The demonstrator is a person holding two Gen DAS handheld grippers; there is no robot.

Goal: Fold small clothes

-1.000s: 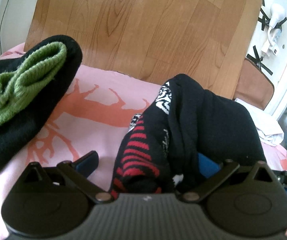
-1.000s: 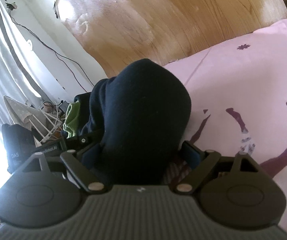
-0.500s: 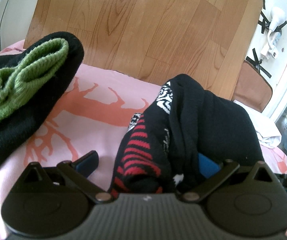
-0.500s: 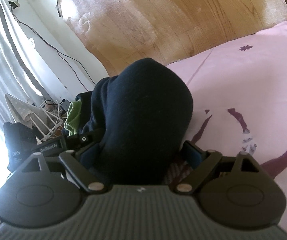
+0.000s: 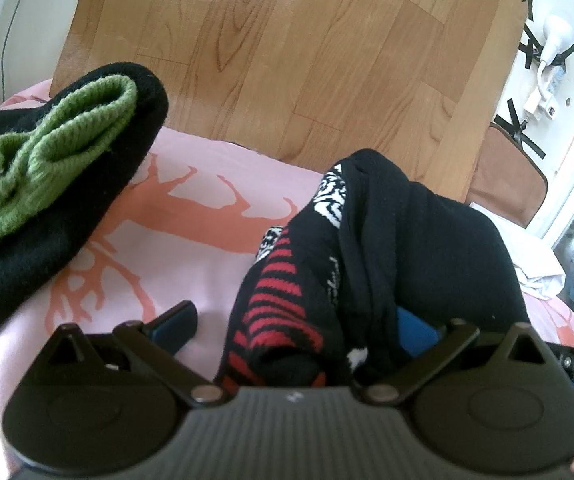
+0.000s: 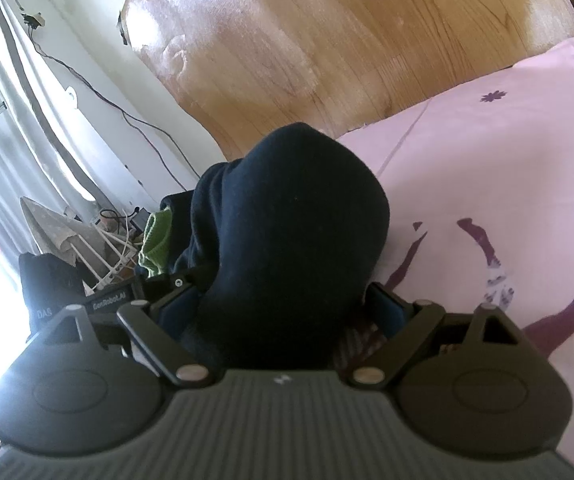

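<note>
Closest to my left camera, the left tool [image 5: 295, 322] stands wide: one blue-padded finger [image 5: 175, 322] is bare over the pink sheet [image 5: 207, 280], while the other is pressed against the bunched black garment [image 5: 427, 248], which fills only part of the gap. I see red stripes and a white pattern on that garment's near fold, and I cannot say the fingers pinch it.

On my right camera, the right tool [image 6: 283, 312] has both fingers hard against a dark mound of the same garment [image 6: 295, 216], so I read it as holding the cloth. The bundle sits on the bed, on the pink sheet [image 6: 487, 184], which carries a maroon print on that side.

Further out on the left view lies a black and green knit piece [image 5: 47, 172], flat on the sheet, well apart from the held garment, beside an orange antler print.

Beyond the bed edge is the wooden floor [image 5: 307, 60]. At the far left of the right view, cables and a white wall [image 6: 99, 128].
</note>
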